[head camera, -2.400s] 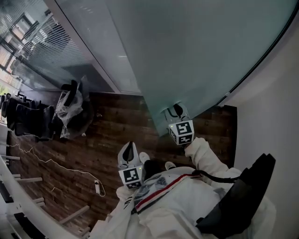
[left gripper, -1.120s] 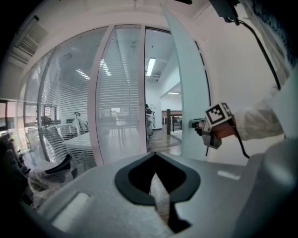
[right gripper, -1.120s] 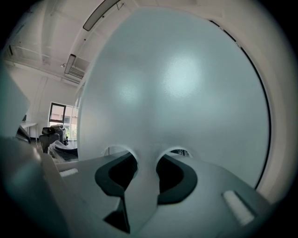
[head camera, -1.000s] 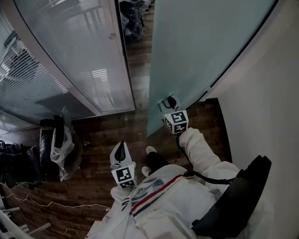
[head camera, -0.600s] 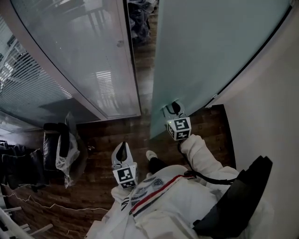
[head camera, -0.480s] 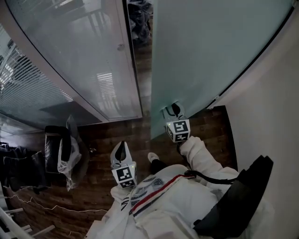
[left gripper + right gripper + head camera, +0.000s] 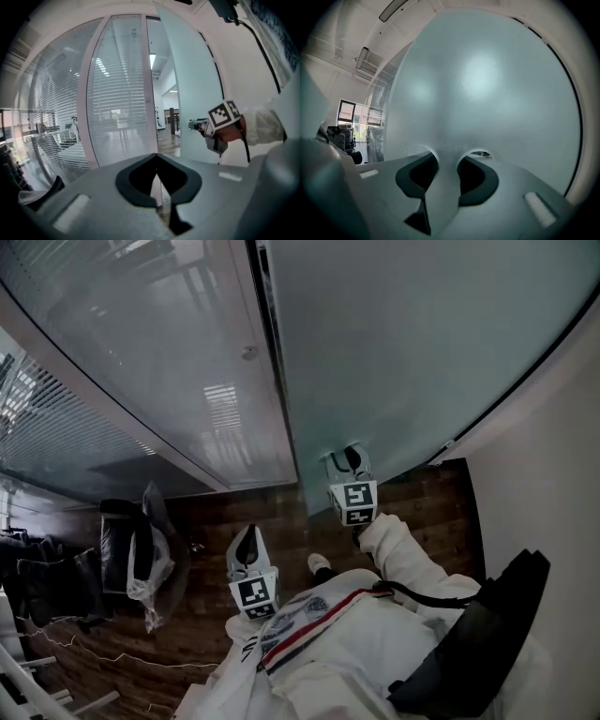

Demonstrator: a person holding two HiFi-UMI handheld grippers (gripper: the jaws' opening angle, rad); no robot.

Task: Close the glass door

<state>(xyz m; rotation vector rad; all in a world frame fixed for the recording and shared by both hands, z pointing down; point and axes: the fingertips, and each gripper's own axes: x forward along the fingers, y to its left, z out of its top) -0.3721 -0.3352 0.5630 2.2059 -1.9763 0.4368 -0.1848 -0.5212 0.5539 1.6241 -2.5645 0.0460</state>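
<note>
The job is at its closing step, and I think it is almost done. The glass door (image 7: 422, 352) is the big frosted pane at the top right of the head view. Its free edge stands just beside the glass wall (image 7: 169, 362), with only a thin dark gap between them. The right gripper (image 7: 349, 457) has its jaws pinched on the low part of that door edge, and in the right gripper view the pane runs right between them. The left gripper (image 7: 248, 538) hangs near the person's chest, apart from the door. Its jaws are pressed together with nothing in them. Next, I think the door edge must swing the last little way to meet the wall. That should go slowly so the glass does not bang, and the jaws must let go before they get squeezed in the gap. I count one glass door, one glass wall, two grippers and one white shoe (image 7: 321, 564). The dark chairs (image 7: 56, 582) at the left are too dim to count.
</note>
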